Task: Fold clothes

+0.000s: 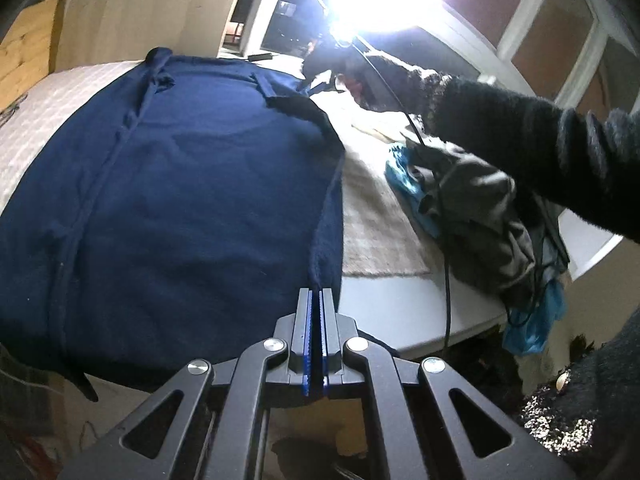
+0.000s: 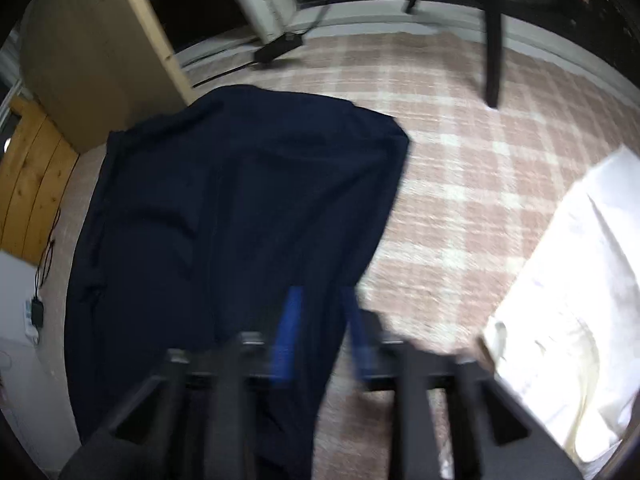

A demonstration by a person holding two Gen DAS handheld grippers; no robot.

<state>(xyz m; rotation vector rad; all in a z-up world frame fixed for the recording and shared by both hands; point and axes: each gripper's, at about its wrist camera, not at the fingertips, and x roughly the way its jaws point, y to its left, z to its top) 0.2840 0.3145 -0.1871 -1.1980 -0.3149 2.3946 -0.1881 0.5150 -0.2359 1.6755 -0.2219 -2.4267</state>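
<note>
One navy fleece garment (image 1: 180, 184), spread flat on a pink-and-white checked cloth (image 2: 460, 184) covering the table. A long seam runs down its length in the left wrist view; a small tab or loop shows near the far edge. Exact type (jacket, robe, blanket) cannot be told.

Handling, as judged: soft, limp, light to moderate in weight; napped pile, so not slippery against the woven cloth beneath and likely to drag rather than slide. Not fragile. Will sag and fold wherever unsupported; two spaced holds along one edge should carry it over evenly.

Left gripper (image 1: 315, 300): jaws pressed together at the near end of the garment's right-hand edge, where the hem meets the fingers (image 1: 306, 320). Fabric appears pinched between the blue pads, though the nip itself is thin and partly hidden.

Right gripper (image 2: 324, 320): blurred; jaws spread apart, blue fingers (image 2: 290, 328) either side of the garment's near edge in its own view, nothing clamped. Whether they touch the fleece cannot be told.

Suggested hold: the hemmed edge, a thicker doubled rim that gives the pads something to bite.

Also on the table: a heap of grey and turquoise clothes (image 1: 472, 208) to the right, well apart from the fleece; a white folded cloth (image 2: 572, 300); a black cable (image 1: 446, 288) trailing across the heap.
</note>
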